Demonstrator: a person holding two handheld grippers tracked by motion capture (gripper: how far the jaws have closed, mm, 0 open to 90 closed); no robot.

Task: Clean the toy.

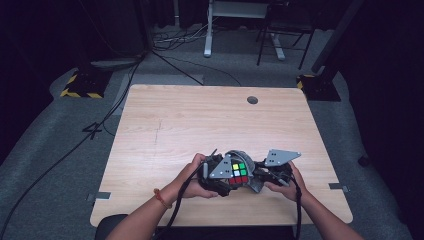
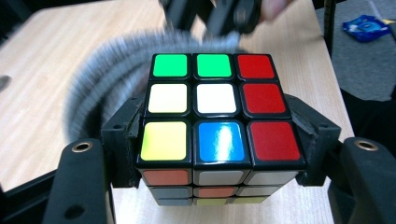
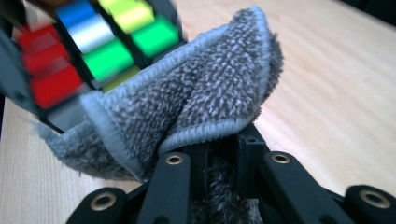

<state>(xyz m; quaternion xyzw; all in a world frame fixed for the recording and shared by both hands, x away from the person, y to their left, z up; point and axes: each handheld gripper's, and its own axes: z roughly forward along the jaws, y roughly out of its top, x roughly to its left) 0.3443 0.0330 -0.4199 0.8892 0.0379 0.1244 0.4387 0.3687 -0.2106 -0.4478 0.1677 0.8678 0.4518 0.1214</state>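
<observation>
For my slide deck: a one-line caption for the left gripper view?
Black jaws clamp a scrambled colour-tiled puzzle cube above a light wooden table, grey fluffy cloth behind.

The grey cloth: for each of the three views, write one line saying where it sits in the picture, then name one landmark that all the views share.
High view: the grey cloth lies low and centre, curling around the puzzle cube between both hands.
Left gripper view: upper left, arching behind the cube.
Right gripper view: centre, pinched in the right gripper.
Shared landmark: the cube.
</observation>
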